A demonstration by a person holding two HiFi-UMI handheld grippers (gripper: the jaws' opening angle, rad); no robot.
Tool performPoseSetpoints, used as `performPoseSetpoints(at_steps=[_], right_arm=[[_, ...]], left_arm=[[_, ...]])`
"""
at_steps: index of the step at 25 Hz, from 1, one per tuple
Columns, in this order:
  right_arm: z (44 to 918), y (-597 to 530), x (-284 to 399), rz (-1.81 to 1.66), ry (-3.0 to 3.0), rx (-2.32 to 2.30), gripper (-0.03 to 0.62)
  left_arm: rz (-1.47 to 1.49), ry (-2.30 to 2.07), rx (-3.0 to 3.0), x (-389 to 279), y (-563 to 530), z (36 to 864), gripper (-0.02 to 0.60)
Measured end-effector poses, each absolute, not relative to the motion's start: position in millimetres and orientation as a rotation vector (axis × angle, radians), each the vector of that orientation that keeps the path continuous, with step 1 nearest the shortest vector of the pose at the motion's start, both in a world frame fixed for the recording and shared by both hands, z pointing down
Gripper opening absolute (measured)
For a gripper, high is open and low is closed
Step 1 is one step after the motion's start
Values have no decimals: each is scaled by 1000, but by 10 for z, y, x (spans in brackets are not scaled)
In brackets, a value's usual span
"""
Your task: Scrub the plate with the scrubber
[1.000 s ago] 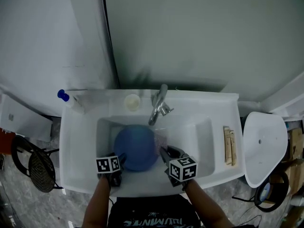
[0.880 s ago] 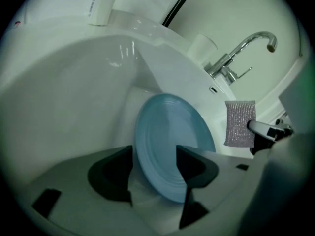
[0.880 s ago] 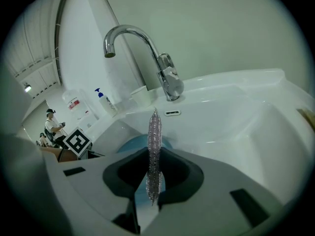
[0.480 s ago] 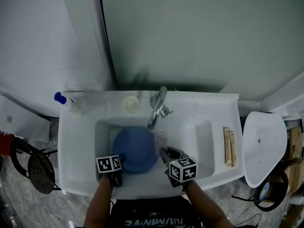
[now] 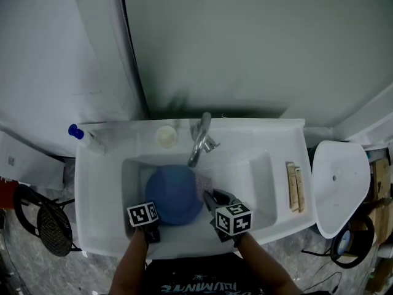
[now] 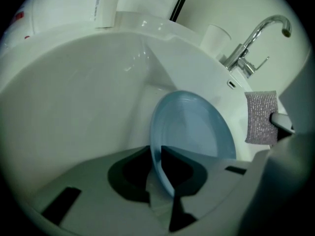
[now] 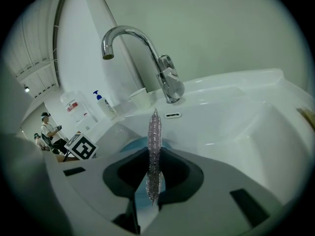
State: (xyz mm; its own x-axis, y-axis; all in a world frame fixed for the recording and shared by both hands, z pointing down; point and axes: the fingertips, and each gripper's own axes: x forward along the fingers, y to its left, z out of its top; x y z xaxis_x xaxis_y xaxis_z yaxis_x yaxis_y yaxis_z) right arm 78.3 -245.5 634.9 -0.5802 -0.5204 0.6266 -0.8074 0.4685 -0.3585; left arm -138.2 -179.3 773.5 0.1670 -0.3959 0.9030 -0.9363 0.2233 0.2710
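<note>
A blue plate stands tilted on its edge in the white sink basin. My left gripper is at the plate's near left rim. In the left gripper view its jaws are closing, and the plate's thin rim is pinched between them at the left gripper. My right gripper hovers just right of the plate, shut on a flat silvery mesh scrubber held upright and edge-on. The scrubber hangs beside the plate's right edge, apart from it.
A chrome faucet arches over the basin's back, with a small white cup to its left. A blue-pump bottle stands on the back left corner. Wooden pieces lie on the right rim. A white lid sits beyond.
The left gripper's jaws have come together on the plate's rim. Both grippers and the plate keep roughly their places in the basin; the head view has shifted slightly.
</note>
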Motion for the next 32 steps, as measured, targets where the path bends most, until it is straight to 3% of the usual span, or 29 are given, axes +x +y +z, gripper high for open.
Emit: performPoseSetpoints(at_steps=[12, 32], right_arm=[[6305, -2394, 819, 873, -2282, 1127, 77], [5990, -2245, 446, 544, -2342, 923, 77]], left_arm=[[401, -1312, 1319, -1286, -1810, 7606, 29], [289, -1246, 1485, -1118, -1809, 6952, 29]])
